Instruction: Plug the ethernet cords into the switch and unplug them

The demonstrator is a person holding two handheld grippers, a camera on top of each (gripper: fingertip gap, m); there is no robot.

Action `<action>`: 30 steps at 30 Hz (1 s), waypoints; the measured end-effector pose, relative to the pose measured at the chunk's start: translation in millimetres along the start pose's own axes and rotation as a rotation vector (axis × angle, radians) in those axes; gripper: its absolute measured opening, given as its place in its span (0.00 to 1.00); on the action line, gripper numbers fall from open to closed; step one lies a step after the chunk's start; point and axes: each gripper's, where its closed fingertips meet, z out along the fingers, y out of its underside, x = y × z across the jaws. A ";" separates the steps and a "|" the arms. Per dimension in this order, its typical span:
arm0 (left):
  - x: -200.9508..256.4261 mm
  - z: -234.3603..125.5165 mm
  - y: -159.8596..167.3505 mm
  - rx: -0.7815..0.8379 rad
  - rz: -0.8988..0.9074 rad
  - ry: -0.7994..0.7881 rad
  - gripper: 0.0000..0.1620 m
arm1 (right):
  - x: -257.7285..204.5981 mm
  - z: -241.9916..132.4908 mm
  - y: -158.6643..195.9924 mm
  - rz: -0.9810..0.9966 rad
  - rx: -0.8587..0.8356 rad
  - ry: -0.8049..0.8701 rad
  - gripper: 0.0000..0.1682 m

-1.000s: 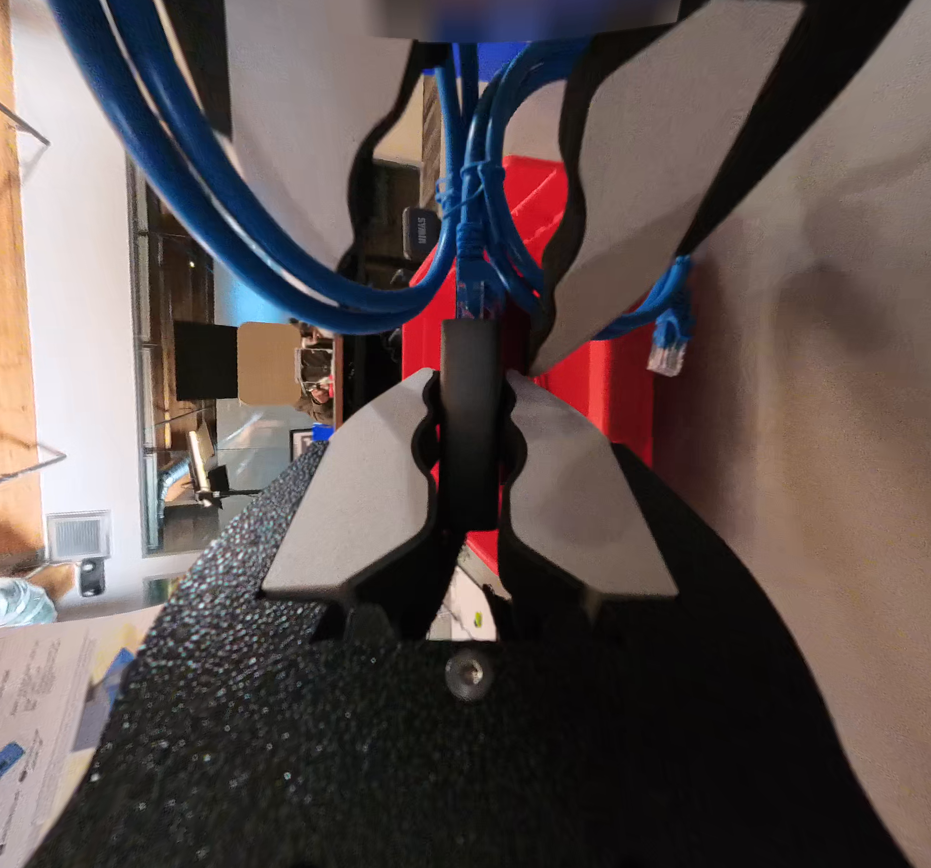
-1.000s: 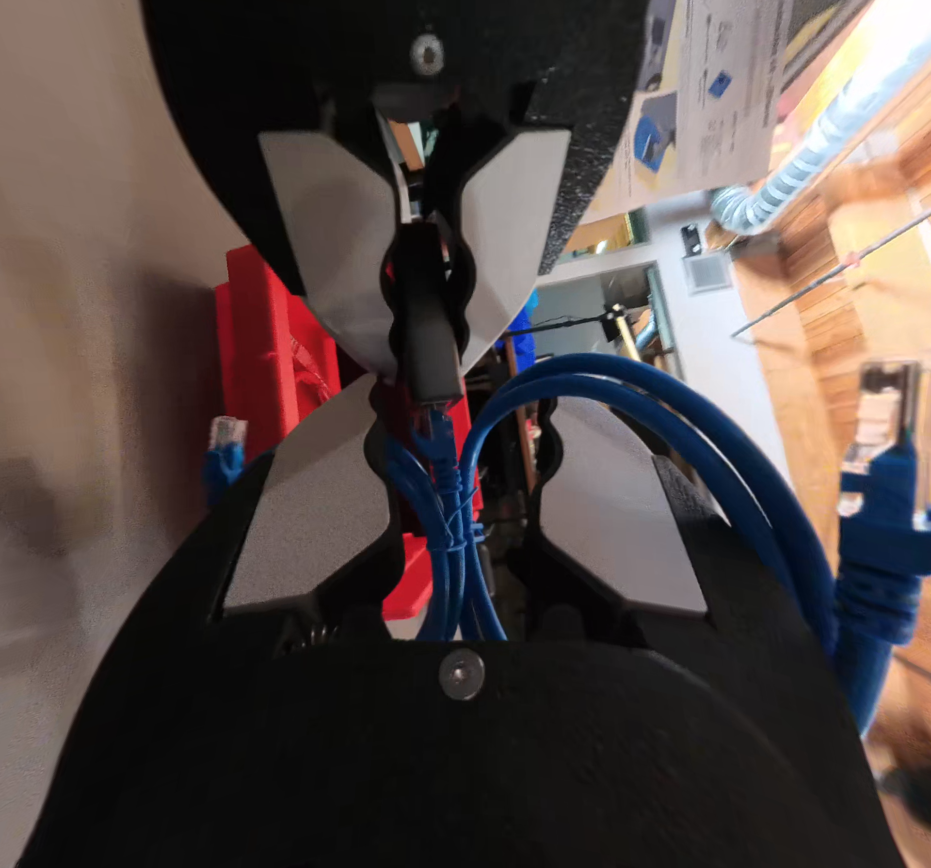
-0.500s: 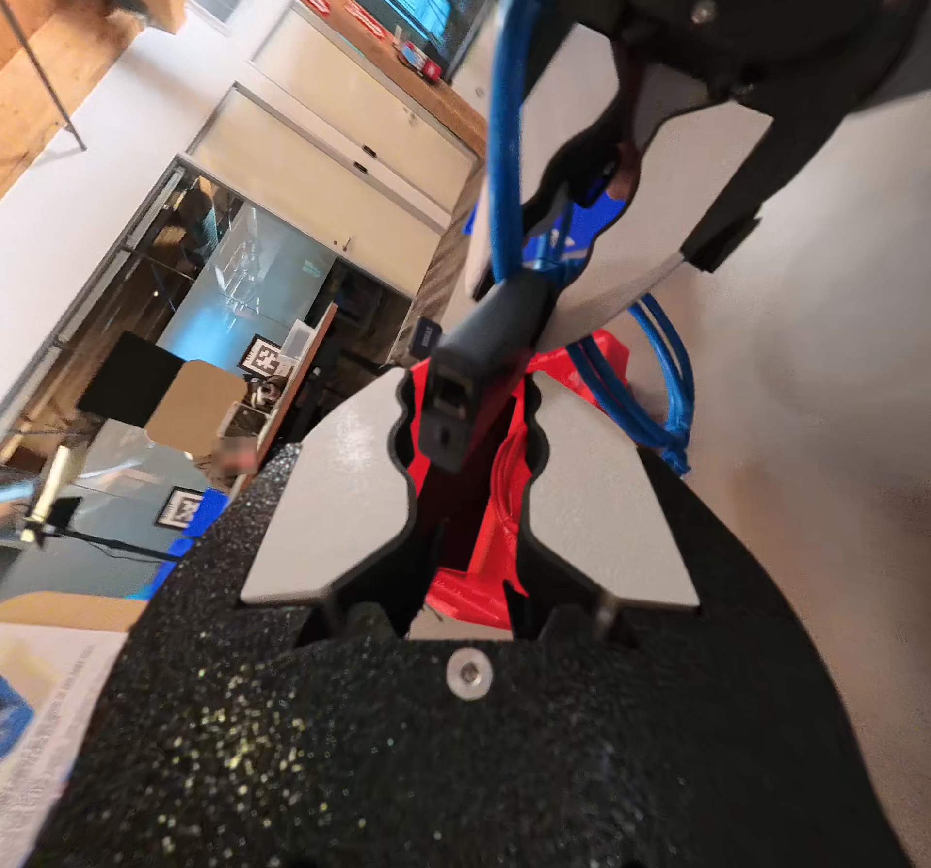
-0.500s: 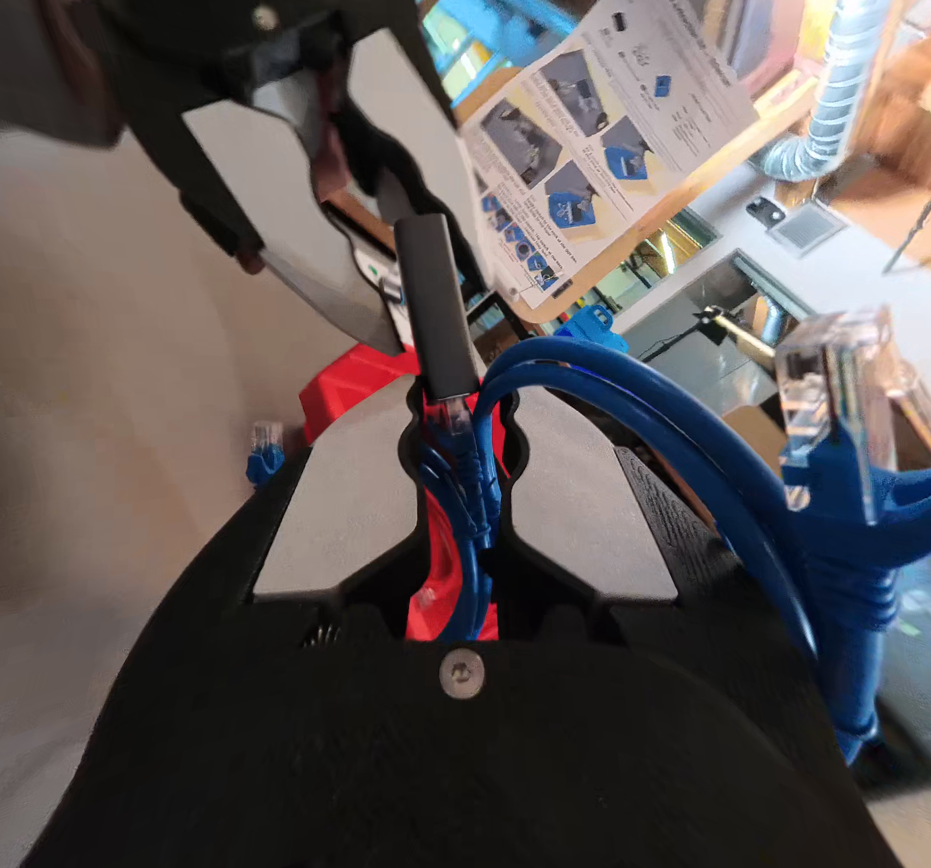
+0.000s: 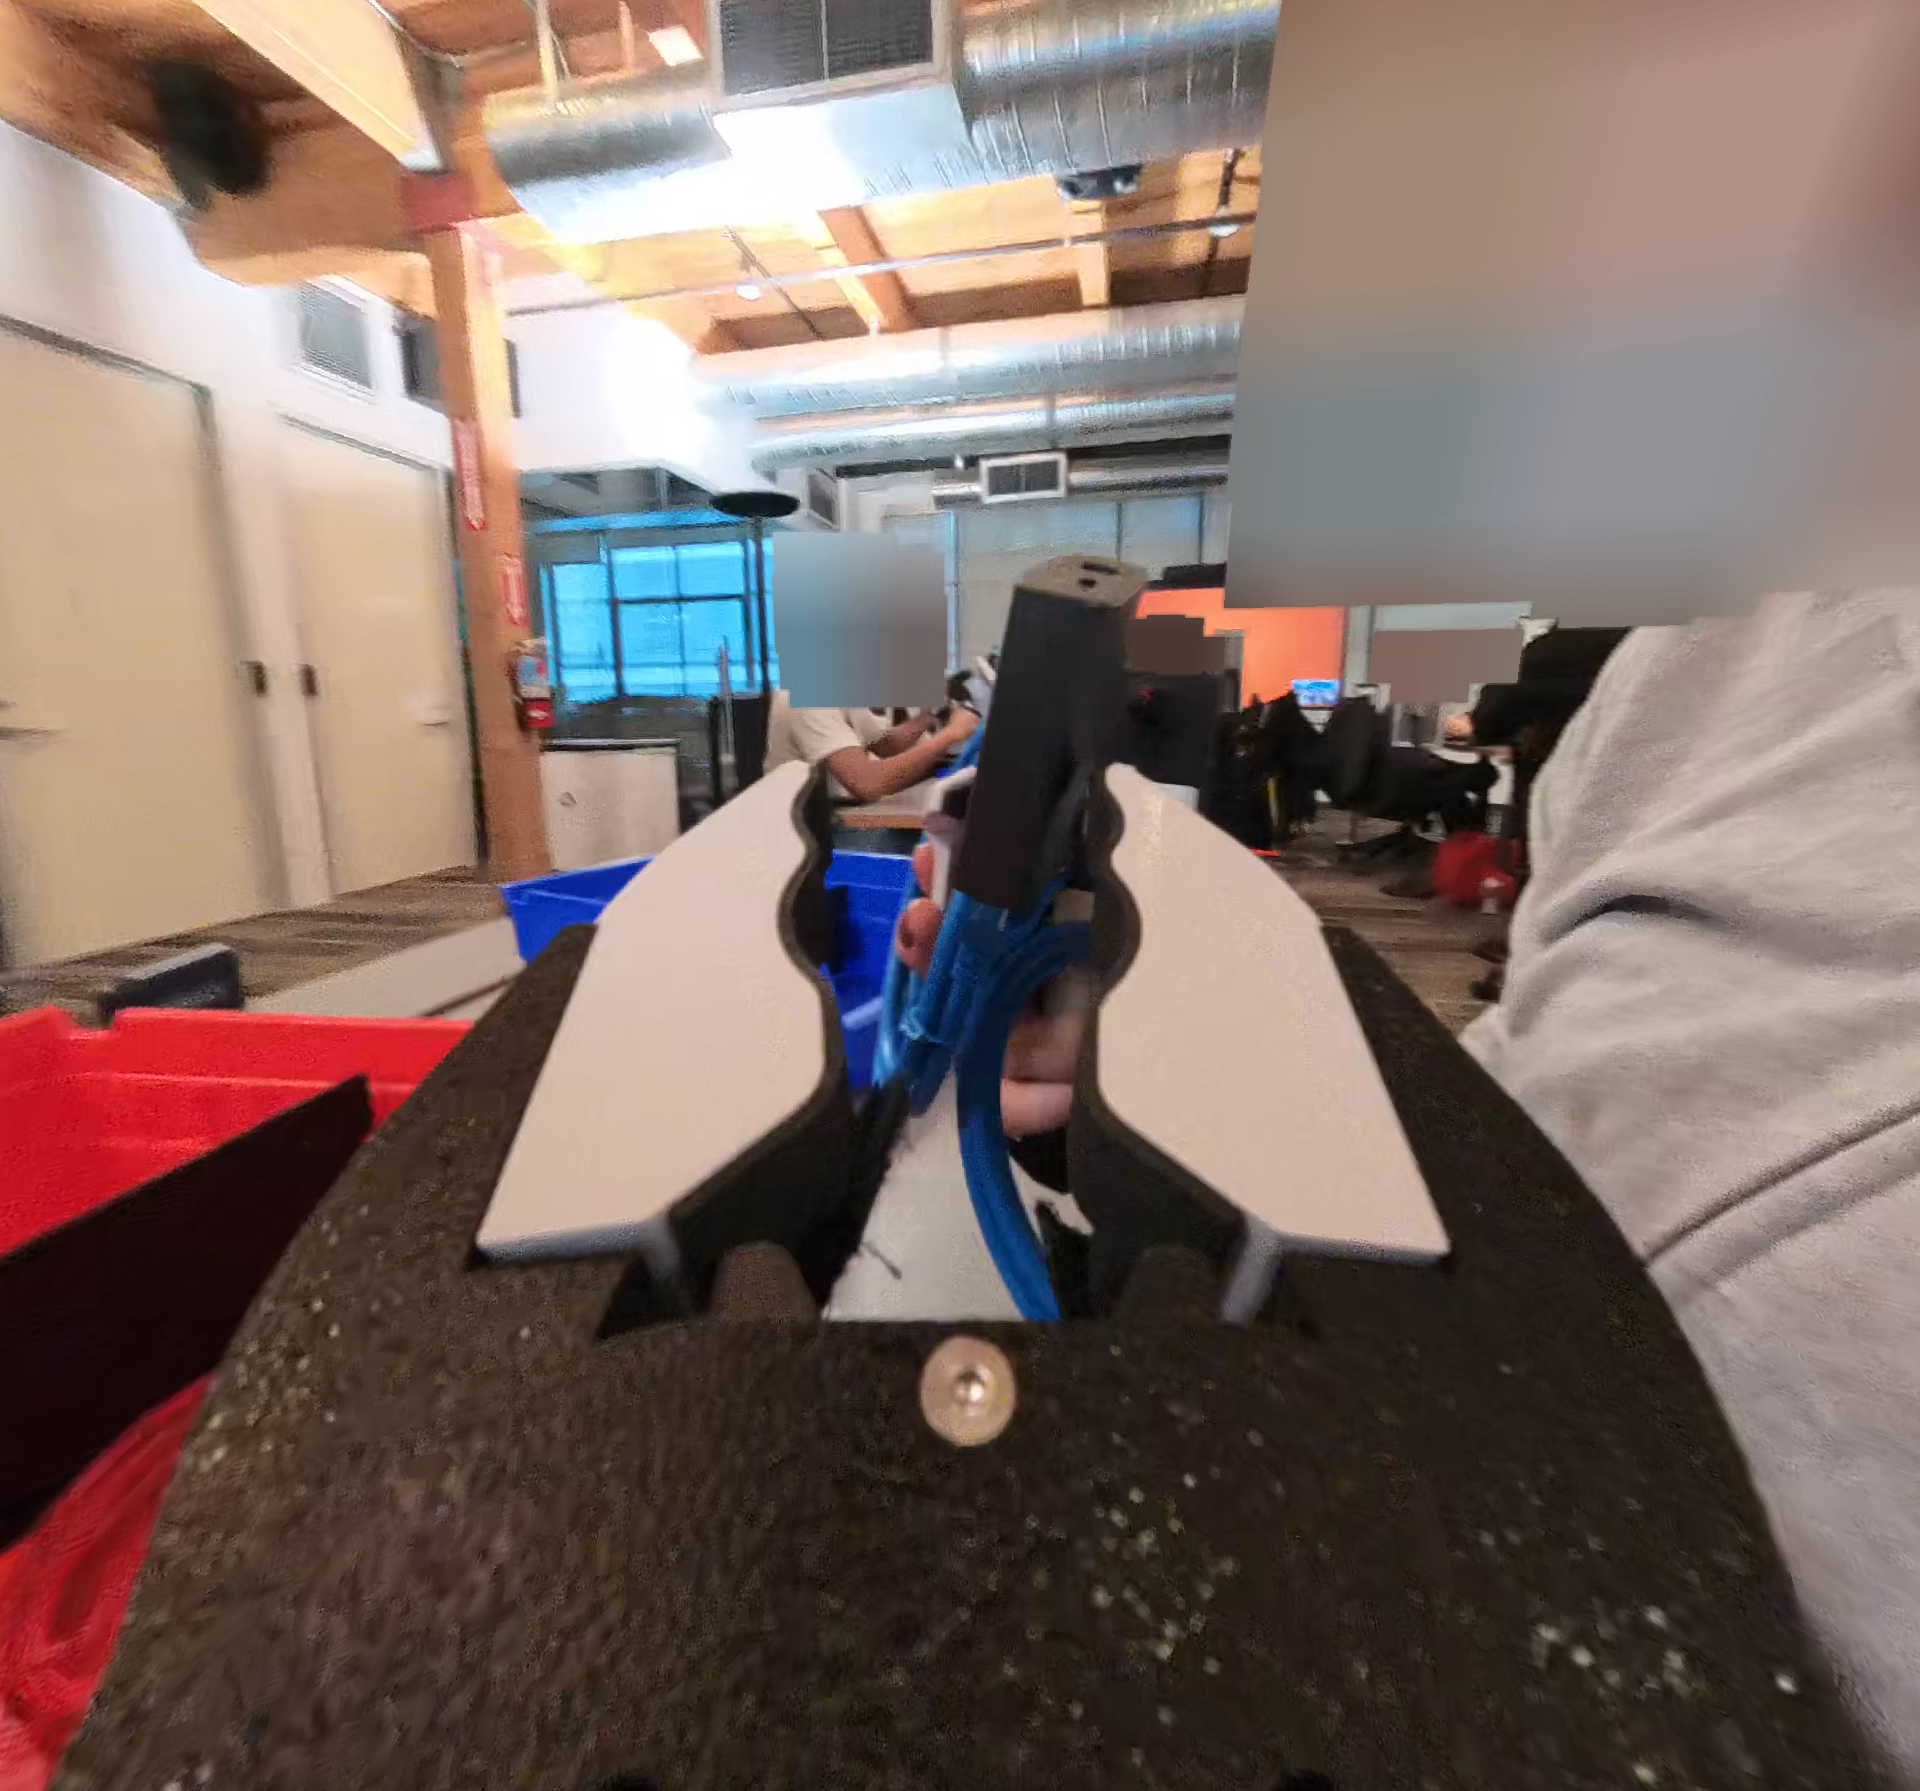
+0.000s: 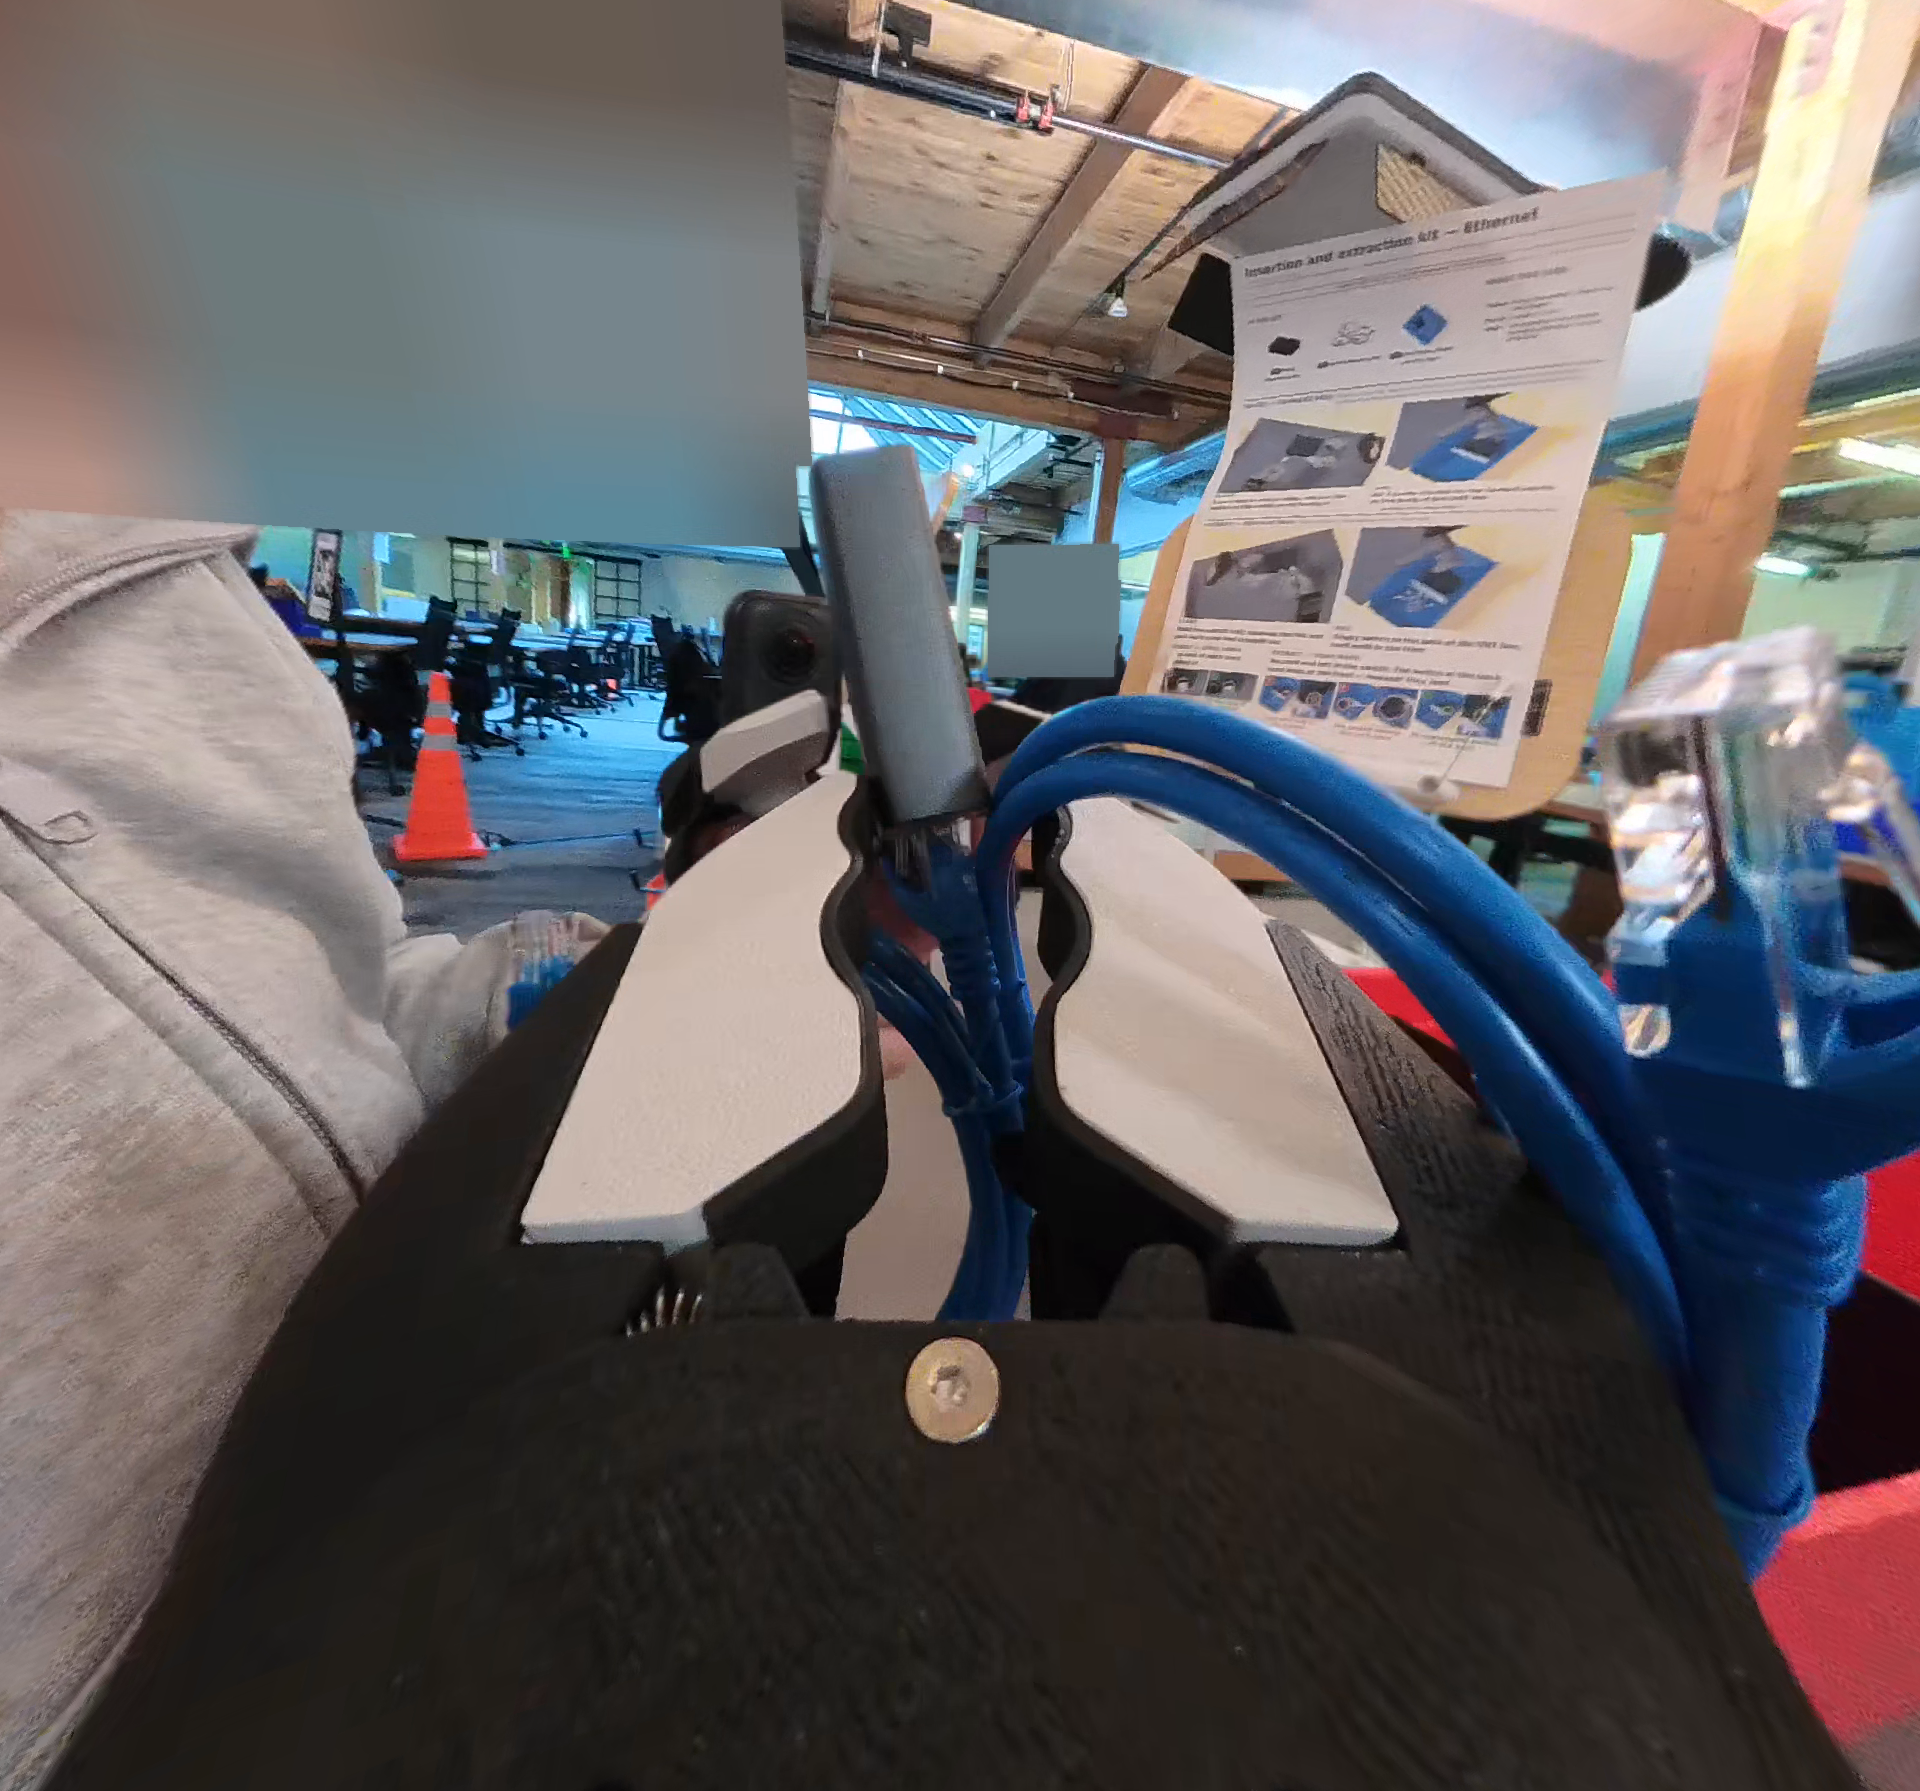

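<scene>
One black coupler (image 6: pixel 899 640) stands up past the tips of the right gripper (image 6: pixel 956 796), tilted a little to the left in that view, with a socket in its free top end. Its lower end carries the booted plug of a blue Ethernet cable (image 6: pixel 977 1014).

The tied strands of that cable run down the slot between the right gripper's fingers. The fingers are drawn in around the bundle, and their black pads appear to press it from both sides. So the grip is on the cable, just below the coupler, and not on the coupler itself.

From there the cable arcs out to the right in two loops and comes back beside the camera, ending in a clear RJ45 plug (image 6: pixel 1725 806) that hangs free.

The left gripper (image 5: pixel 951 780) has its fingers spread and pinches nothing. The coupler rises just beyond its tips, close to the finger on the right of that view. Whether it touches that finger is hard to tell.

Farther out:
- a grey hoodie sleeve (image 5: pixel 1714 1014) beside both grippers
- a red bin (image 5: pixel 156 1066) below the left gripper, with a blue bin (image 5: pixel 561 894) behind it
- a printed instruction sheet (image 6: pixel 1455 494) hung on a board
- an orange traffic cone (image 6: pixel 438 785) on the office floor
</scene>
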 end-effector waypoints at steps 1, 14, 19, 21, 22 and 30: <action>1.2 1.0 5.1 -0.022 -0.008 0.010 0.29 | 1.6 -0.7 1.7 0.017 -0.005 0.000 0.16; 15.3 4.3 4.8 -0.021 0.124 0.006 0.12 | 1.2 -1.0 10.4 0.064 -0.022 -0.012 0.20; 13.1 -1.1 1.4 -0.159 0.319 -0.047 0.12 | 6.1 0.6 20.8 0.103 -0.078 0.011 0.25; 7.5 -5.8 -5.4 -0.166 0.339 -0.091 0.12 | 8.1 1.0 23.8 0.121 -0.093 0.020 0.26; 3.6 -9.0 -9.3 -0.166 0.343 -0.114 0.12 | 9.8 0.7 23.8 0.122 -0.092 0.030 0.25; -21.7 -31.7 -6.8 -0.358 0.463 -0.235 0.11 | 17.4 -9.0 3.7 0.190 0.023 0.037 0.22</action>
